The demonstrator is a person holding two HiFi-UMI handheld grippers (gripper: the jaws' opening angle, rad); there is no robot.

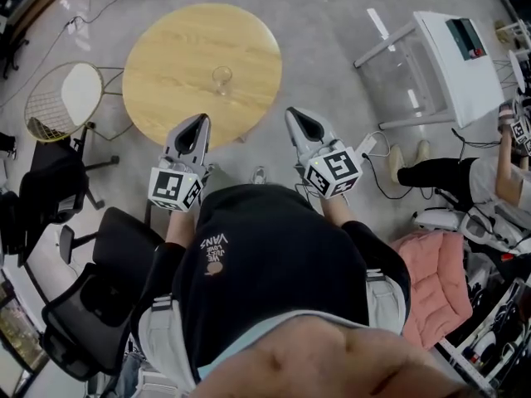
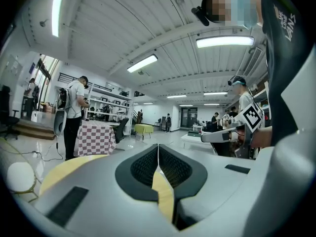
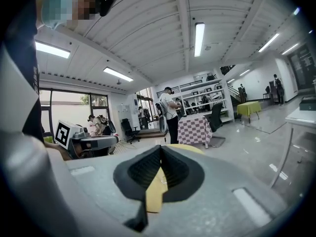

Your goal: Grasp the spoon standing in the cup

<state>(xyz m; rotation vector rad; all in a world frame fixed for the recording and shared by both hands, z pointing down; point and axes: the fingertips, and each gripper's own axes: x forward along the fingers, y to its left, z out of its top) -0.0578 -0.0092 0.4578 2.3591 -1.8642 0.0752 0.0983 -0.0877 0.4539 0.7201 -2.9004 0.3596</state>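
A clear glass cup (image 1: 221, 78) stands near the middle of a round wooden table (image 1: 174, 65); whether a spoon is in it is too small to tell in the head view. Both grippers are held at the table's near edge, well short of the cup. My left gripper (image 1: 202, 122) is shut, its black pads meeting with nothing between them (image 2: 158, 147). My right gripper (image 1: 294, 114) is also shut and empty (image 3: 160, 148). Neither gripper view shows the cup; only a yellow strip of the table (image 2: 69, 169) (image 3: 190, 148) appears past the jaws.
A wire chair with a white cushion (image 1: 68, 98) stands left of the table, with black office chairs (image 1: 51, 191) nearer me. A white table (image 1: 452, 52), a seated person (image 1: 465, 181) and a pink cushion (image 1: 436, 280) lie to the right. A checkered table (image 2: 96, 138) stands far off.
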